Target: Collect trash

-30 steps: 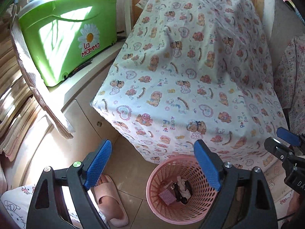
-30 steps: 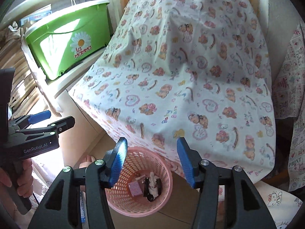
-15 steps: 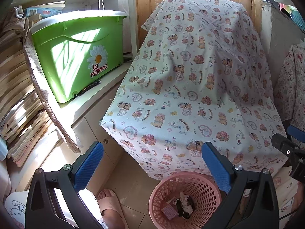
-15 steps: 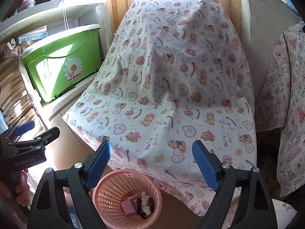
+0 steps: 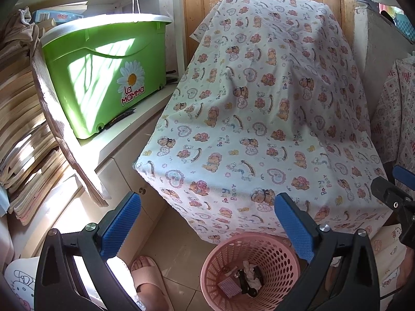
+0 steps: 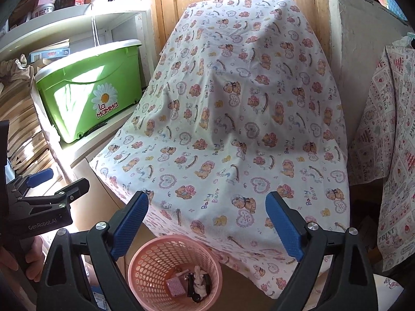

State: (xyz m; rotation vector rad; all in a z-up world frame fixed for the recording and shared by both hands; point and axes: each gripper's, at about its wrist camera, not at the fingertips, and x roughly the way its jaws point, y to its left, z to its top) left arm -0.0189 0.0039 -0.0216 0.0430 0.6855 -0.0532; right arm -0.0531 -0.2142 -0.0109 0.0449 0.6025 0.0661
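pink basket [image 6: 145, 261] trash [image 6: 193, 283] indistinct; printed sheet [image 6: 233, 119] hides furniture.

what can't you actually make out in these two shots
- Whatever stands under the teddy-bear print sheet: both views, the cloth covers it fully.
- The scraps in the pink mesh basket: both views, too small and jumbled to name beyond a pinkish square and dark bits.
- The basket's near rim: left wrist view, cut by the bottom edge and the right finger of the left tongs.
- The person: only a slippered foot shows.
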